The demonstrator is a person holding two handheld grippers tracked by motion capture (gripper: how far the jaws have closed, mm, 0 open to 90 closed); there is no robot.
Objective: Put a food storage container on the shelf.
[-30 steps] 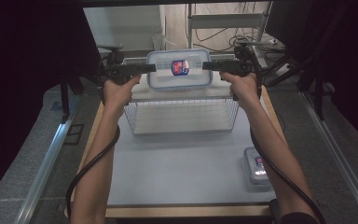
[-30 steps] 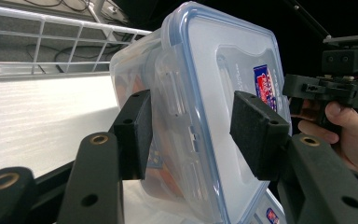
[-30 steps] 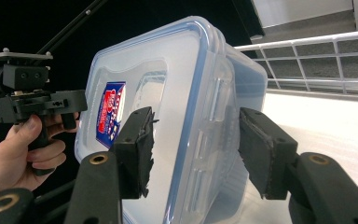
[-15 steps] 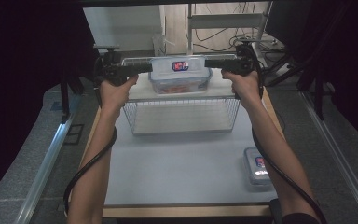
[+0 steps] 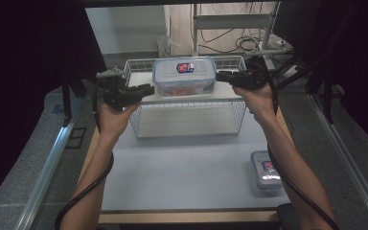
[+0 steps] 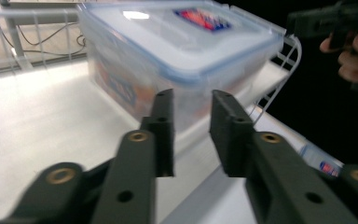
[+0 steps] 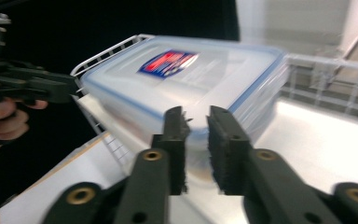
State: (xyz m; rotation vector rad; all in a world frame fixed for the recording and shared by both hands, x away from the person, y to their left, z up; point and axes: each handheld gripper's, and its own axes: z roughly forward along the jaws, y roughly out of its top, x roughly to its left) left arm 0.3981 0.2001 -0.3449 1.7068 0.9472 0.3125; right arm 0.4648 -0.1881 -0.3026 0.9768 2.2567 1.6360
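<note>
A clear lidded food box [image 5: 184, 76] sits on top of a white wire rack [image 5: 188, 111] at the far side of the surface [image 5: 182, 167]. The left claw [image 5: 146, 90] and right claw [image 5: 220, 75] flank it, both just off its ends; their jaws have just been closing to a narrow gap, nothing between them. A second box [image 5: 266, 168] lies near the right edge.

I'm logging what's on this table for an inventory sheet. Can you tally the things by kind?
Clear lidded food containers: 2, one on the wire rack, one on the table near the right edge
White wire racks: 1
Handheld grippers: 2, left and right
Total: 5
</note>
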